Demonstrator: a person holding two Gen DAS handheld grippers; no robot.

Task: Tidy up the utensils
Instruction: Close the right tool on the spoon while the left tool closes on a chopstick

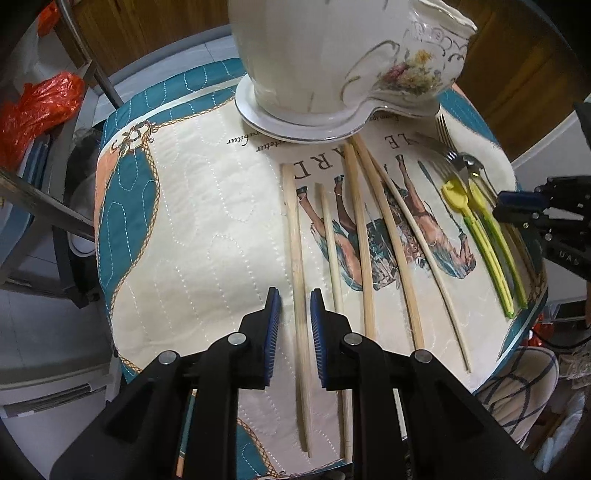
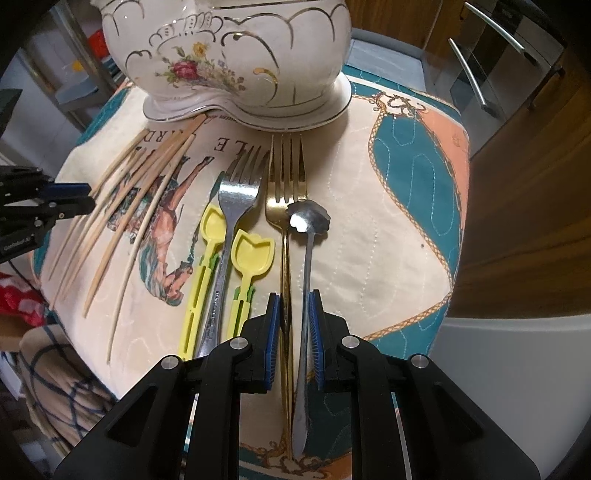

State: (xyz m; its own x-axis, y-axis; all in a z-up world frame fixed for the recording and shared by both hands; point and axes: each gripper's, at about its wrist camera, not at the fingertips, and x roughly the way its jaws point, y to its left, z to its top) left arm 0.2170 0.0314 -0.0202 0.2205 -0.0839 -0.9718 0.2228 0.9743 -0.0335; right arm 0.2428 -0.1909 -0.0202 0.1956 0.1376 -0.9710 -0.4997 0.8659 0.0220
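Two hand-held grippers are hovering narrowly open, gripping nothing: my left hand-held gripper [image 1: 295, 299] is straddling the leftmost chopstick [image 1: 297, 266], my right hand-held gripper [image 2: 294, 302] the gold fork [image 2: 286, 206] and spoon [image 2: 308, 221]. Next I'm probably closing, lifting toward the far ceramic holder [image 2: 229, 55].

Wooden cabinets [image 1: 147, 26], steel oven handles [image 2: 480, 66], a metal chair frame [image 1: 40, 206].
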